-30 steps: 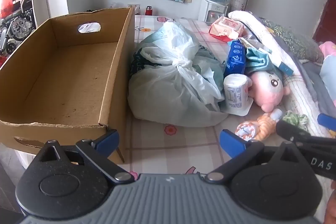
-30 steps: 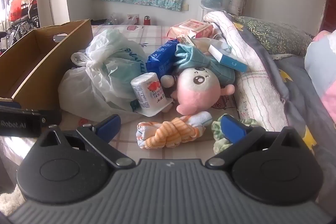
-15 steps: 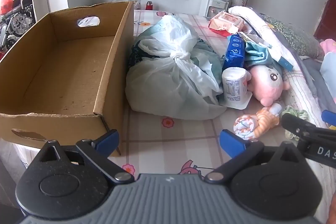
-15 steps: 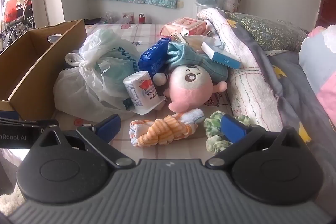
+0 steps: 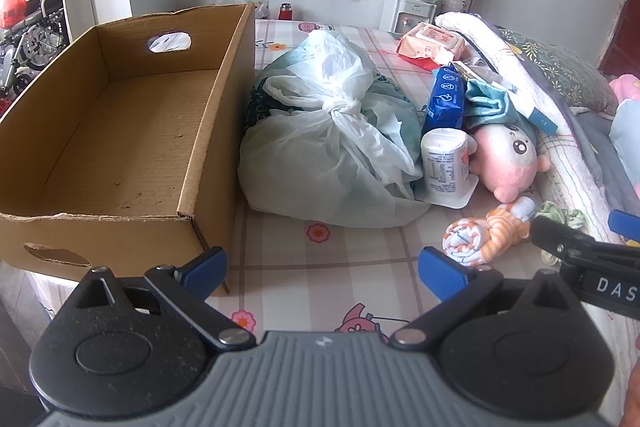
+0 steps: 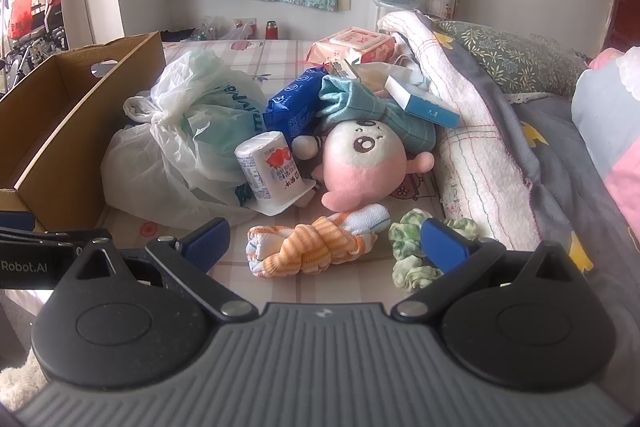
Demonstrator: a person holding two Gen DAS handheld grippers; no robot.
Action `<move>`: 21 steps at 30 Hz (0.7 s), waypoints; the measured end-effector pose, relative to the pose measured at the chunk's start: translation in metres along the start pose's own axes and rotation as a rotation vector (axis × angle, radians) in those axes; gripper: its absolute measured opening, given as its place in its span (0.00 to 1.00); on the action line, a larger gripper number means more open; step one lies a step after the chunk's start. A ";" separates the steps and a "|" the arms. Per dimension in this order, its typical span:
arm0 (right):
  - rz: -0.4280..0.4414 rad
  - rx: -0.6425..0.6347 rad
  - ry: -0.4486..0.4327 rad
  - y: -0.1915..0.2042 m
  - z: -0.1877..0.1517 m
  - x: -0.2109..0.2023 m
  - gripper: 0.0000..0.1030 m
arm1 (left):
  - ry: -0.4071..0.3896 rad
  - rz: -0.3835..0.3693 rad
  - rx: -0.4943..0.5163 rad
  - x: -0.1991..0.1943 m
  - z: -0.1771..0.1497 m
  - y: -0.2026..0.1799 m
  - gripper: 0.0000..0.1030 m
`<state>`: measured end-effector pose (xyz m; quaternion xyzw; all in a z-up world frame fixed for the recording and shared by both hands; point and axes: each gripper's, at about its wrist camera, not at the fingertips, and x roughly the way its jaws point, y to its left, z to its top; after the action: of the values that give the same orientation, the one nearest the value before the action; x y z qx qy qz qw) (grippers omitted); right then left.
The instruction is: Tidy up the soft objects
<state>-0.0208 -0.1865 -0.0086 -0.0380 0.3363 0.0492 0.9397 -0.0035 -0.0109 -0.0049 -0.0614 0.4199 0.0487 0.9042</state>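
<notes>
At the left of your left-wrist view sits the open cardboard box point(image 5: 120, 131), its long axis running away from you toward the upper left of the frame, its floor bare. Just right of it, touching its side wall, lies the knotted white plastic bag point(image 5: 332, 143). Your left tongs point(image 5: 322, 265) are spread wide at the lower middle of that frame and grip nothing; only the checked bed sheet point(image 5: 320, 267) shows between them.

In your right-wrist view the bag point(image 6: 180, 147) fills the left centre, and a white yogurt cup point(image 6: 270, 171) leans against it, tilted with its base toward the upper left. Right of the cup lies the pink plush doll point(image 6: 360, 163), head toward you. Below it, in the lower centre, lies the orange-striped rolled towel point(image 6: 316, 245), its long axis nearly across the frame, the right end slightly higher. Your right tongs point(image 6: 324, 245) stand wide apart, holding nothing, with the towel between their tips. Just right of the towel, partly behind the right tip, lies a green scrunchie point(image 6: 408, 255), beside the folded white blanket point(image 6: 480, 155).
</notes>
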 end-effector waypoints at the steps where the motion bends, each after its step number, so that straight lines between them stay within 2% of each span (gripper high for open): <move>1: 0.000 0.000 0.000 0.000 0.000 0.000 0.99 | 0.001 0.001 0.001 0.000 0.000 0.000 0.99; 21: 0.000 -0.007 0.005 0.003 0.001 0.004 0.99 | 0.005 0.000 -0.007 0.001 0.000 0.004 0.99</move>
<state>-0.0179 -0.1829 -0.0106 -0.0413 0.3385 0.0500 0.9387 -0.0036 -0.0072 -0.0061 -0.0648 0.4218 0.0498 0.9030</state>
